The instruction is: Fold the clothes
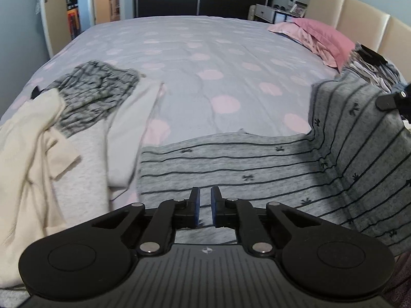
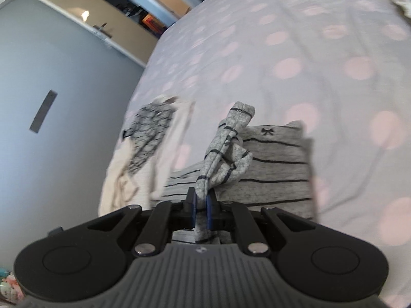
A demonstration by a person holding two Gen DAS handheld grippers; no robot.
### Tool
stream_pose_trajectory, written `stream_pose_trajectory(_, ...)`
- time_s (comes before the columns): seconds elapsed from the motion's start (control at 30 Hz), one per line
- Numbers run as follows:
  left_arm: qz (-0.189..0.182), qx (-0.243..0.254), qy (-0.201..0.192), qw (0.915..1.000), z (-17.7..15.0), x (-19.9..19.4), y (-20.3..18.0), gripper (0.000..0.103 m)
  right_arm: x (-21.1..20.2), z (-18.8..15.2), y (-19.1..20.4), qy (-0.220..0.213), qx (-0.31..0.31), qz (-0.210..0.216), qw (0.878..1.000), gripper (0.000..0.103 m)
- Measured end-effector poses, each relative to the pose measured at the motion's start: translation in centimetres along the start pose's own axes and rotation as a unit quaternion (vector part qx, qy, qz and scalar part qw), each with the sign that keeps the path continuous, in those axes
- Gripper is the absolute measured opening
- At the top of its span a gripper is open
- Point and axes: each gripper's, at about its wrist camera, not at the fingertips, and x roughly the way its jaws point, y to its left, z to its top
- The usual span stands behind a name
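Note:
A grey garment with thin dark stripes and small bows [image 1: 231,161] lies across the near part of the bed. My left gripper [image 1: 205,192] sits low on its near edge, with the pads drawn close and a thin fold of that cloth between them. The garment's right side rises in a steep sheet toward my right gripper [image 1: 393,100] at the frame's right edge. In the right wrist view the right gripper [image 2: 201,192] is shut on a bunched, twisted corner of the striped garment [image 2: 226,141], held above the flat part [image 2: 272,169].
The bed cover [image 1: 205,59] is lilac-grey with pink dots. At the left lies a heap: a cream garment [image 1: 30,141], a grey-black patterned piece [image 1: 95,95], a light grey one [image 1: 128,118]. Pink pillows [image 1: 326,36], more clothes [image 1: 372,71] and a padded headboard [image 1: 359,12] are at the right.

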Motion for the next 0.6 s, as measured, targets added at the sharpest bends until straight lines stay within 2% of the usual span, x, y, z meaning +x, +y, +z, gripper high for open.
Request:
stream_pose_trajectory(0.37, 0.008, -0.016, 0.007, 0.9998, -1.6, -0.4, 3.1, 0.004, 12.7, -1.7, 7.2, 0.092, -0.033, 0.048, 0.994, 0.008)
stream_pose_trajectory(0.6, 0.029, -0.027, 0.011, 0.9992, -1.7, -0.3, 4.4, 0.004, 19.8, -2.3, 9.7, 0.12, -0.044, 0.031, 0.991, 0.008)
